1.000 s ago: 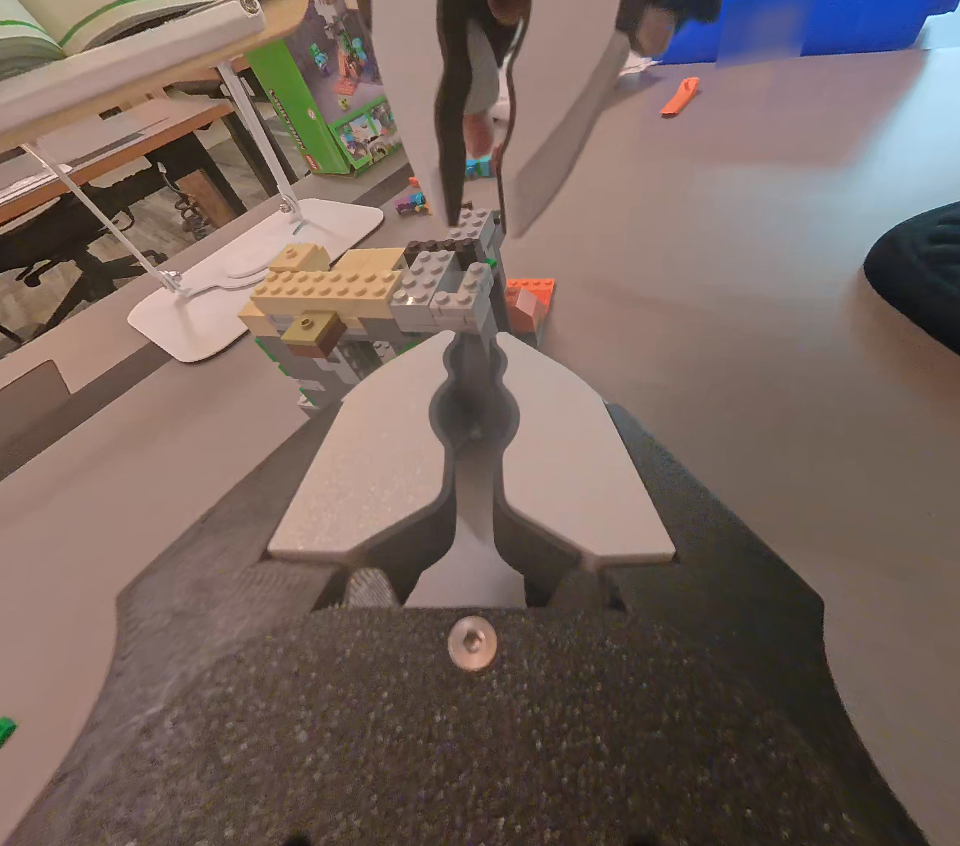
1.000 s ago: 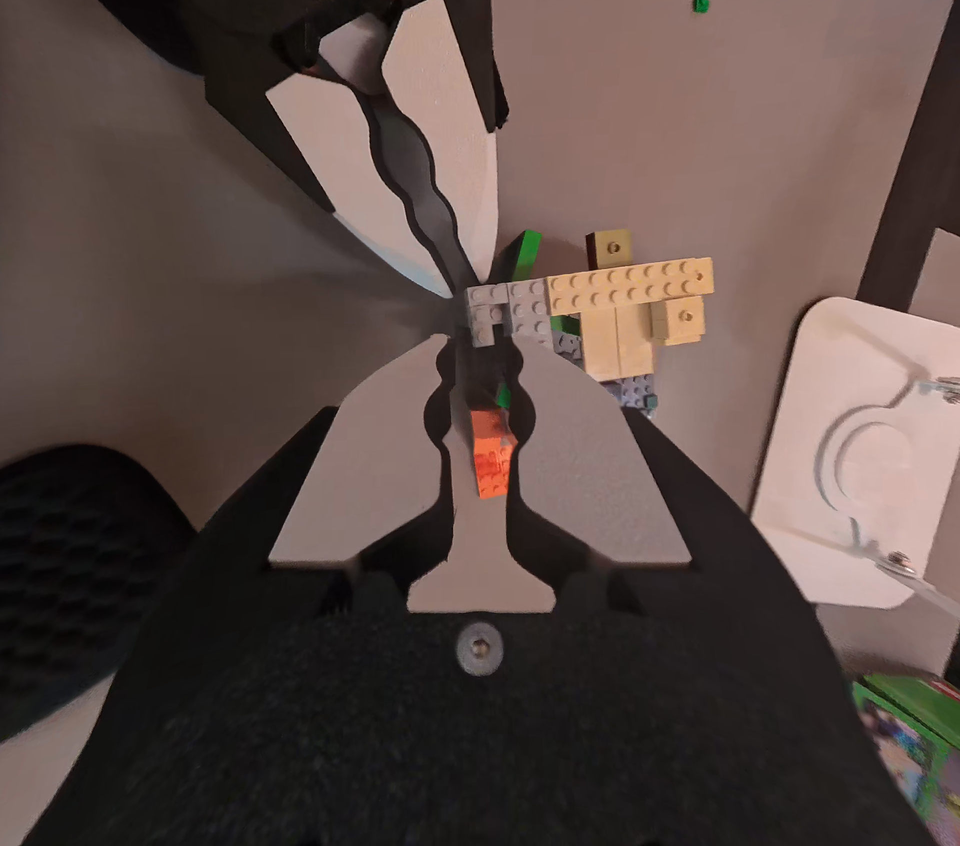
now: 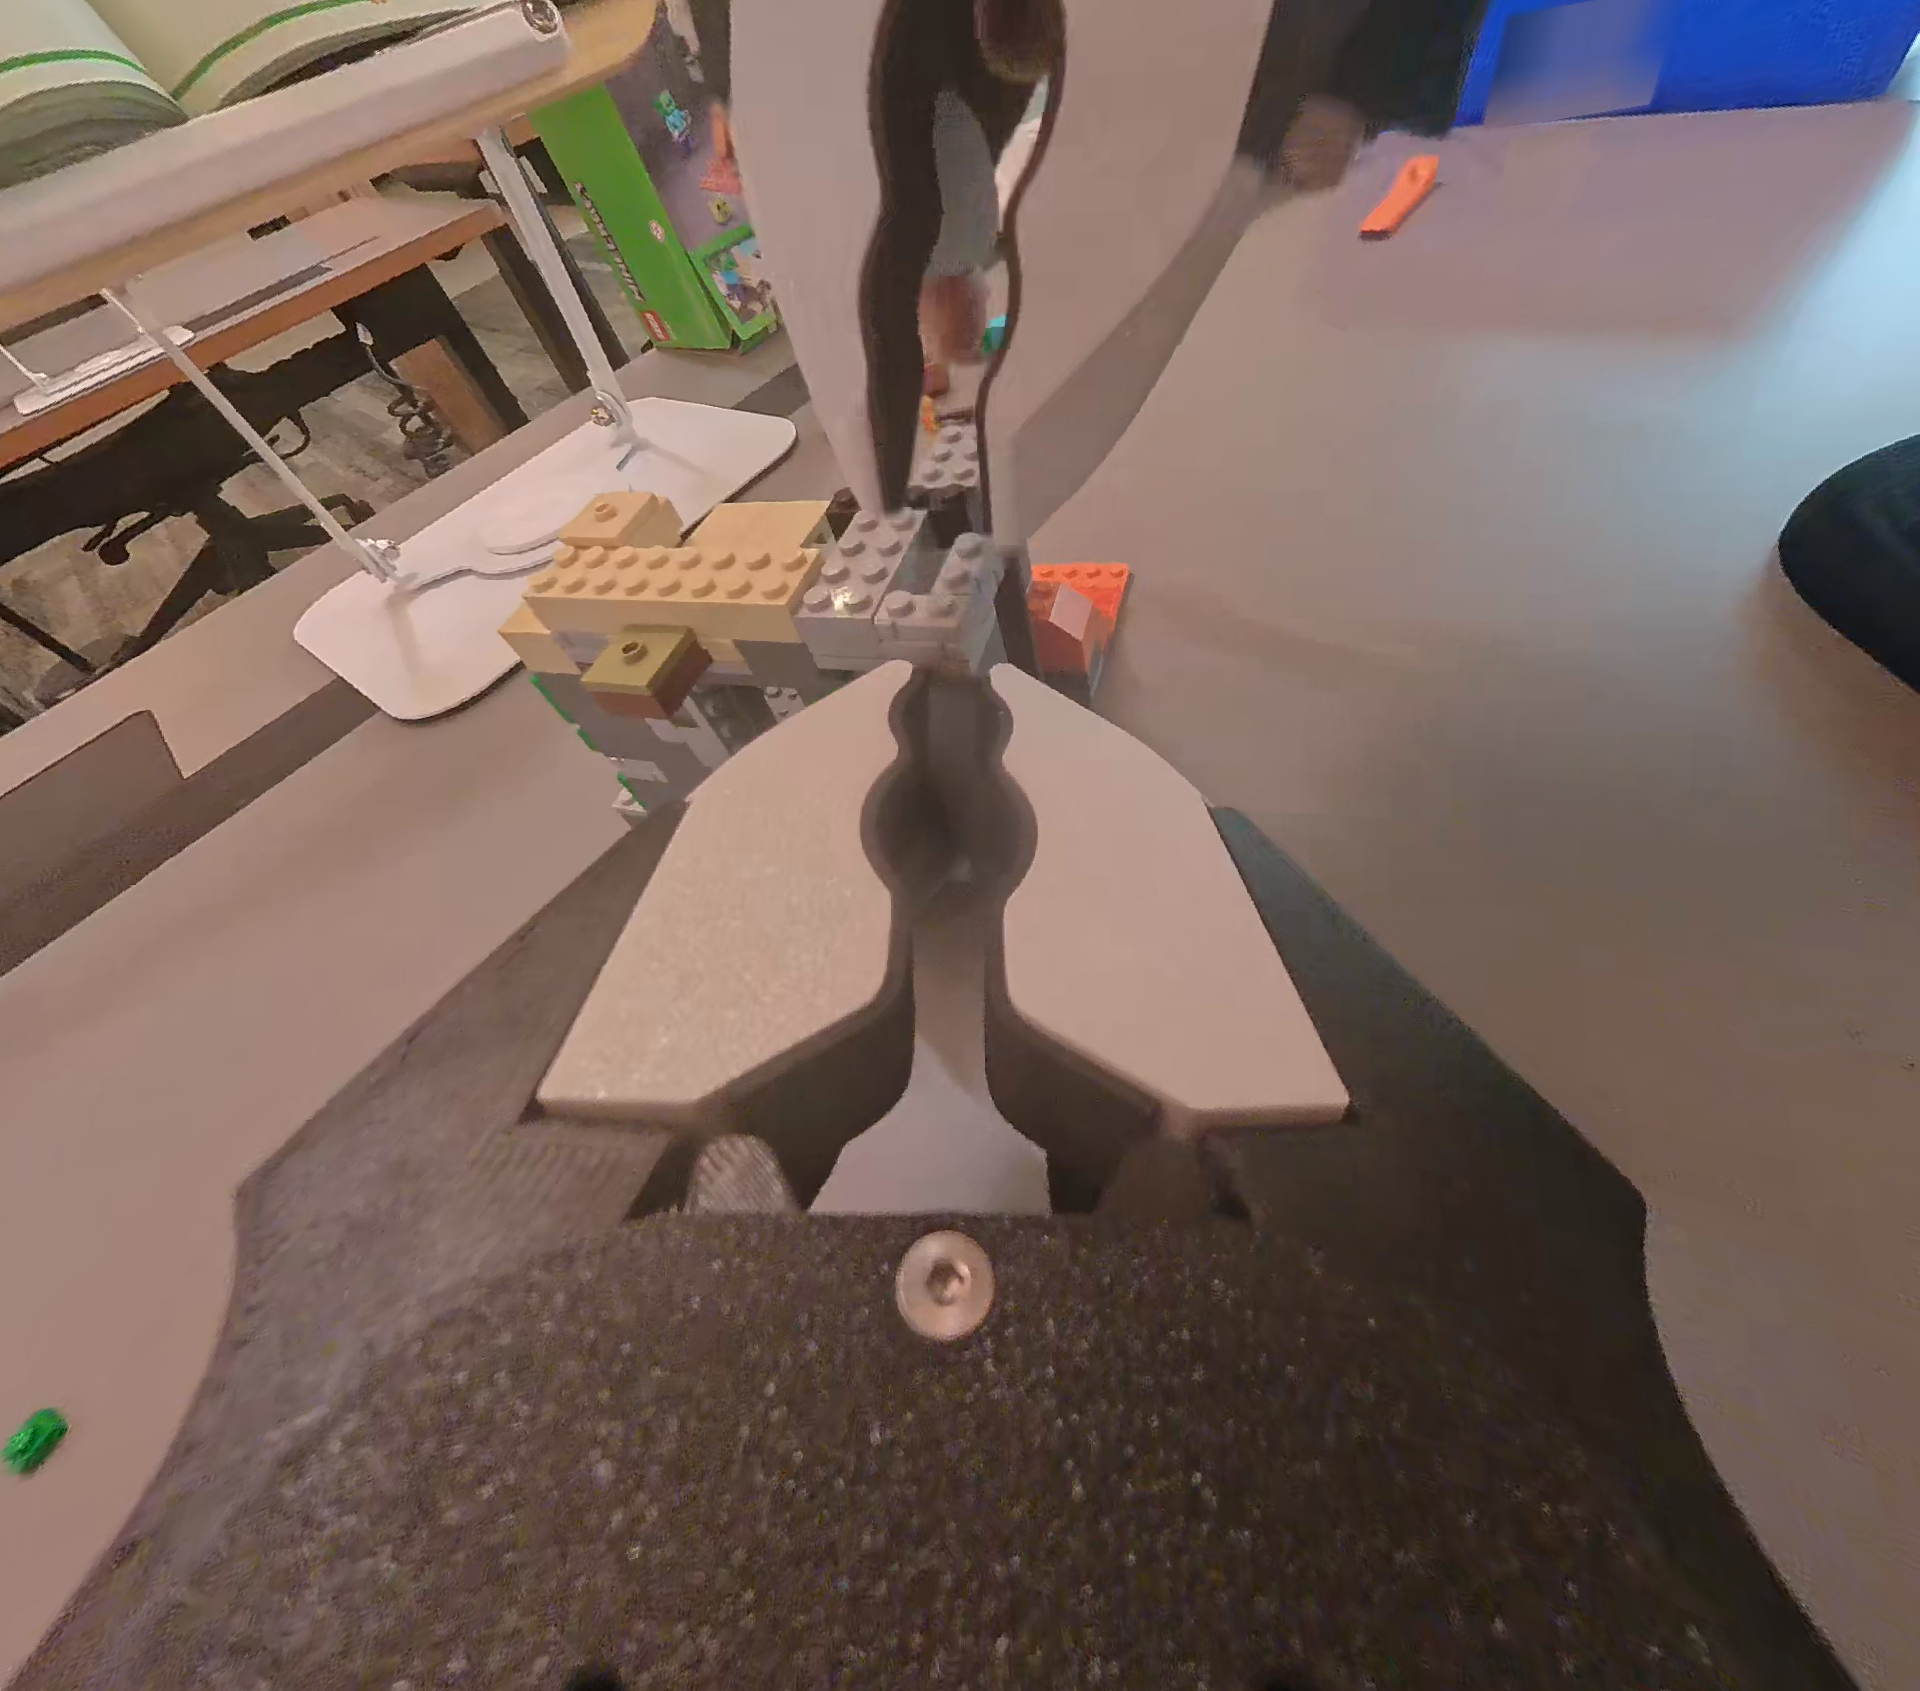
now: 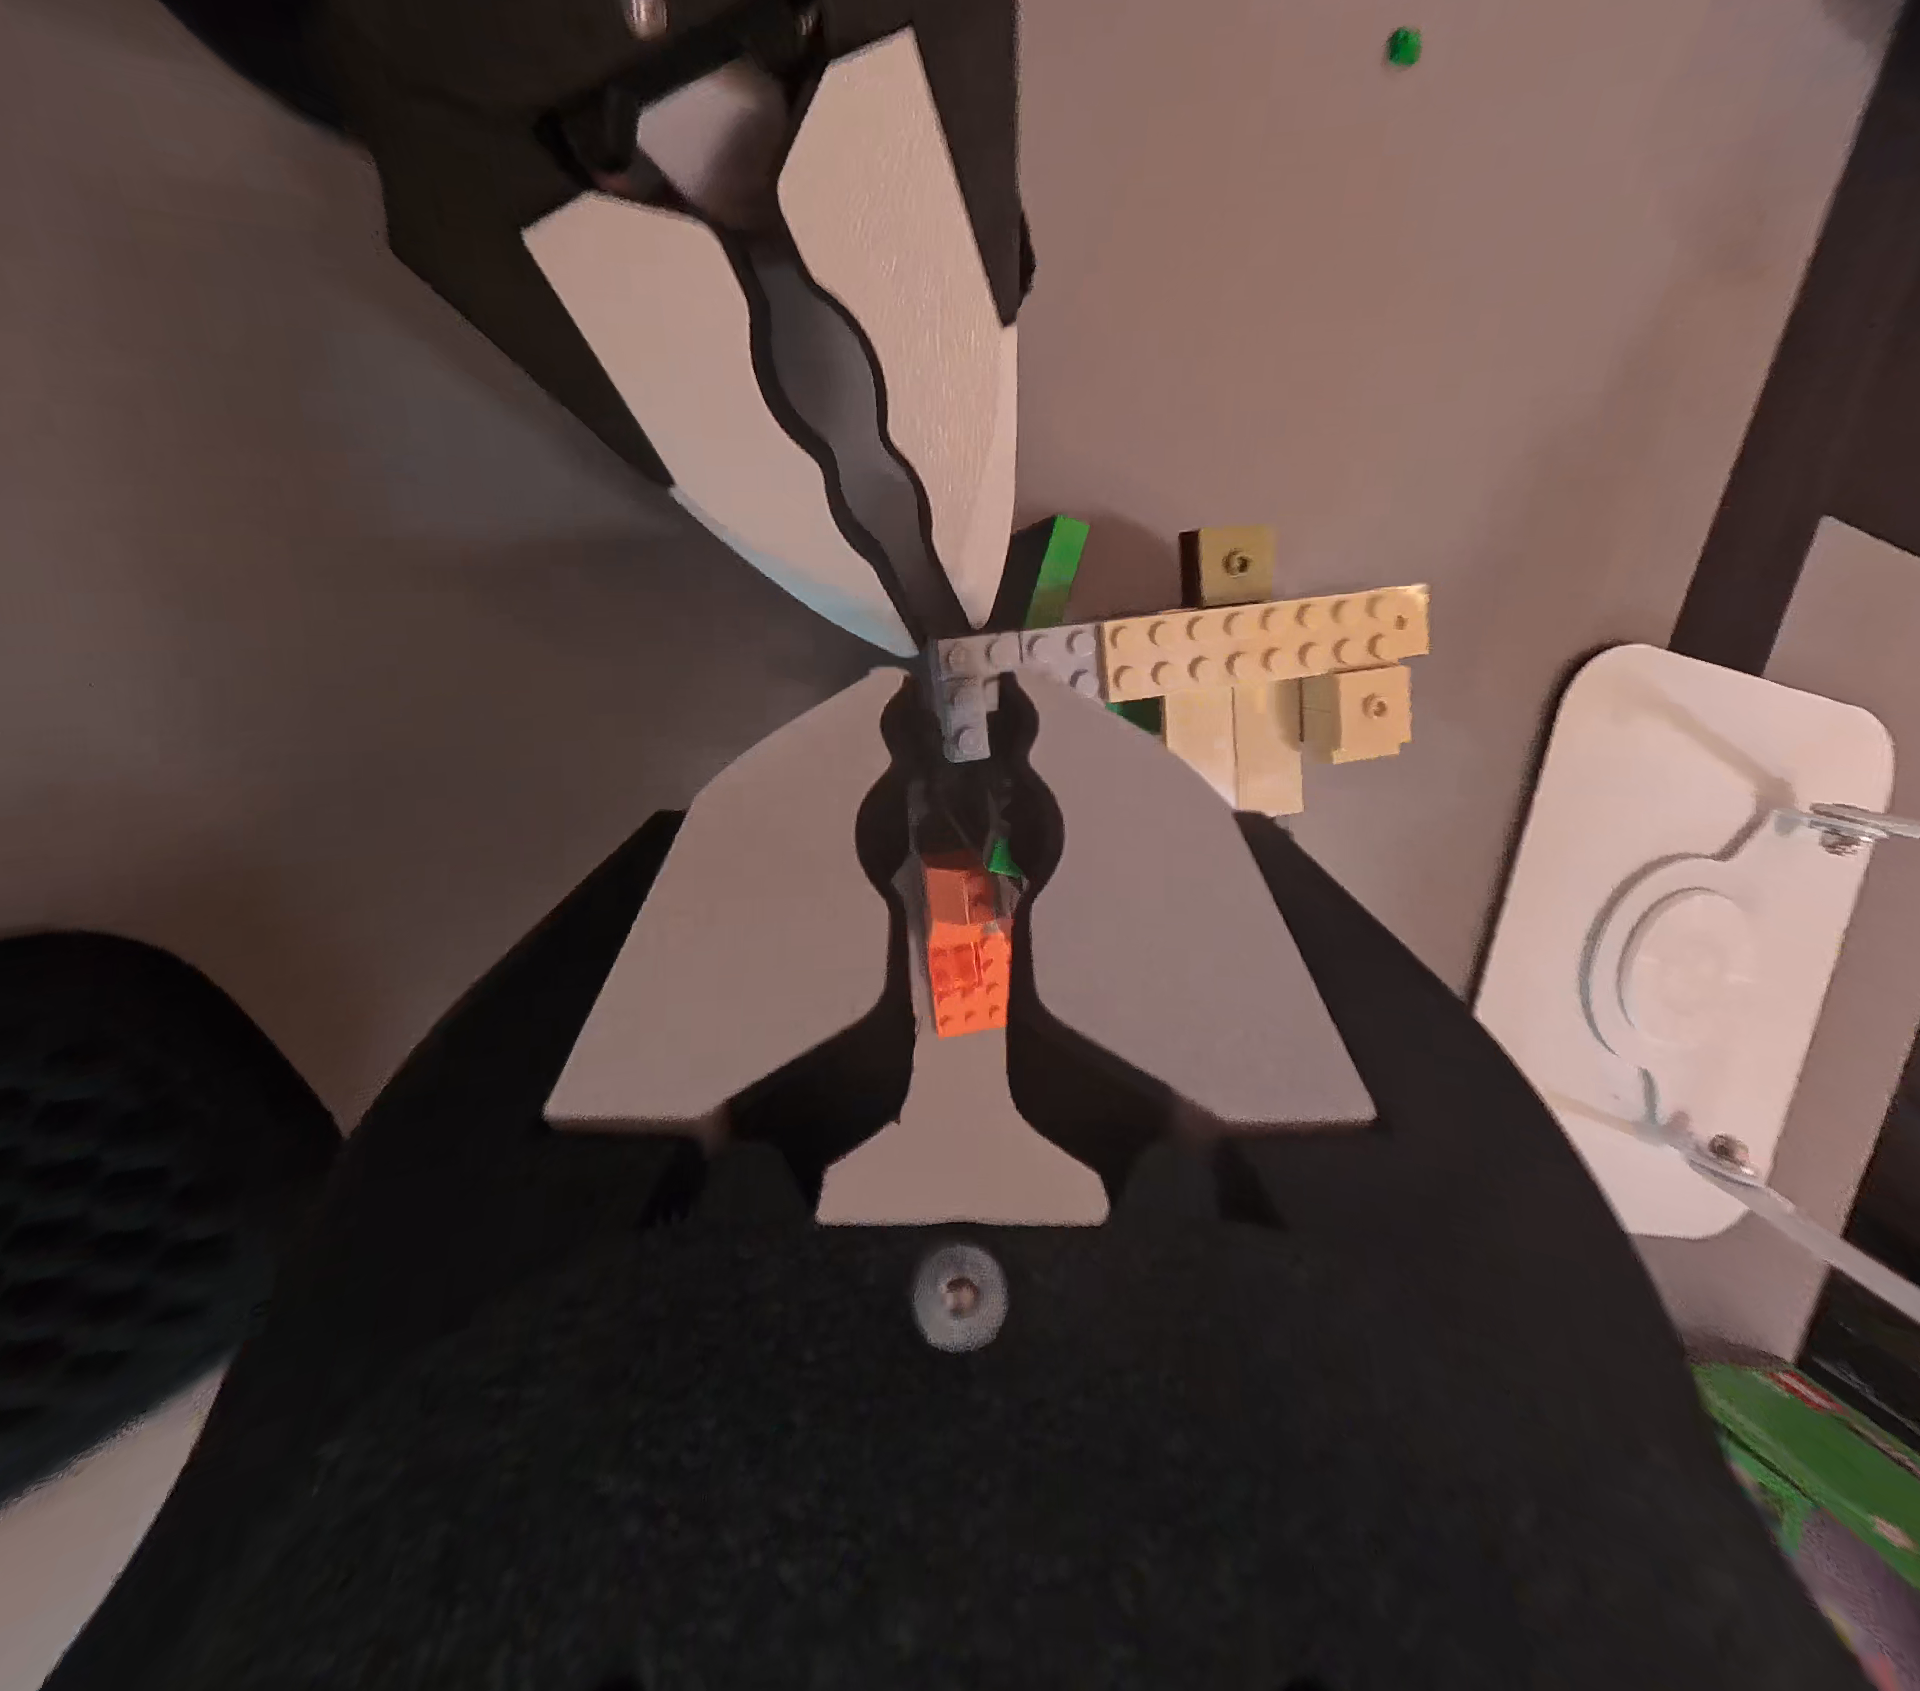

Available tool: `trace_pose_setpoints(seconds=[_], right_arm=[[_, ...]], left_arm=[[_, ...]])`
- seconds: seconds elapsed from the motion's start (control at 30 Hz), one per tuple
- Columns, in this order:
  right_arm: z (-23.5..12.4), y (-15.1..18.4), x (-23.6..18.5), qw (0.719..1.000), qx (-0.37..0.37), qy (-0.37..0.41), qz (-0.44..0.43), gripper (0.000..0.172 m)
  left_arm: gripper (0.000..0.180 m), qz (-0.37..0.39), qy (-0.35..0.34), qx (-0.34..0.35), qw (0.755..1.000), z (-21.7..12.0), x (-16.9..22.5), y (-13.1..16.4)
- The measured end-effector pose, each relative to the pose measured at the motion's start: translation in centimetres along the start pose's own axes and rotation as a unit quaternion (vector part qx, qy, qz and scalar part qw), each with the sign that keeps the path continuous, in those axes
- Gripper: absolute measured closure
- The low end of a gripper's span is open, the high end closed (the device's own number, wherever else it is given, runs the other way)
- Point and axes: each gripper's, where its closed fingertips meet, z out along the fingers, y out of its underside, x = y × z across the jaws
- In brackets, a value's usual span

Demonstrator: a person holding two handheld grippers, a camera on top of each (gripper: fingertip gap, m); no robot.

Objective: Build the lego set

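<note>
— Where's the build (image 3: pixel 894 592)?

— On the table (image 3: pixel 1455 602), just beside the white stand (image 3: pixel 436 633). Both my tools meet at its grey corner (image 4: pixel 961 711), from opposite sides.

— What are your jaws doing?

— My left gripper (image 3: pixel 948 673) has its jaws drawn nearly together on the edge of that corner, and it looks like a pinch. My right gripper (image 4: pixel 961 685) straddles the grey strip from above. I can't tell whether its pads press on the strip or only stand either side of it.

— How would it handle?

— I reckon it is light and hard, with slick plastic sides. The bricks are stiff, but the joints are the weak part. The tan plate (image 4: pixel 1262 639) juts out sideways, so lifting there would likely pry it off. The orange brick (image 4: pixel 971 966) sits low at the near end.

— Where's the best hold?

— Across flat side walls on the stacked grey part, squeezing straight, not on the studs or the overhang.
</note>
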Motion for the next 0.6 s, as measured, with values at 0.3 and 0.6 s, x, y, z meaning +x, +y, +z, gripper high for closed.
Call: trace_pose_setpoints(seconds=[0.3,0.6], right_arm=[[-6.8,-0.6,1.3,0.934,0.278,0.153,0.163,0.148],[-7.6,5.6,1.2,0.845,0.391,0.238,0.277,0.149]], left_arm=[[0.166,0.003,-0.015,0.018,1.000,-0.6,-0.4,-0.5],[0.153,0.000,-0.034,0.027,0.999,-0.5,-0.5,-0.5]])
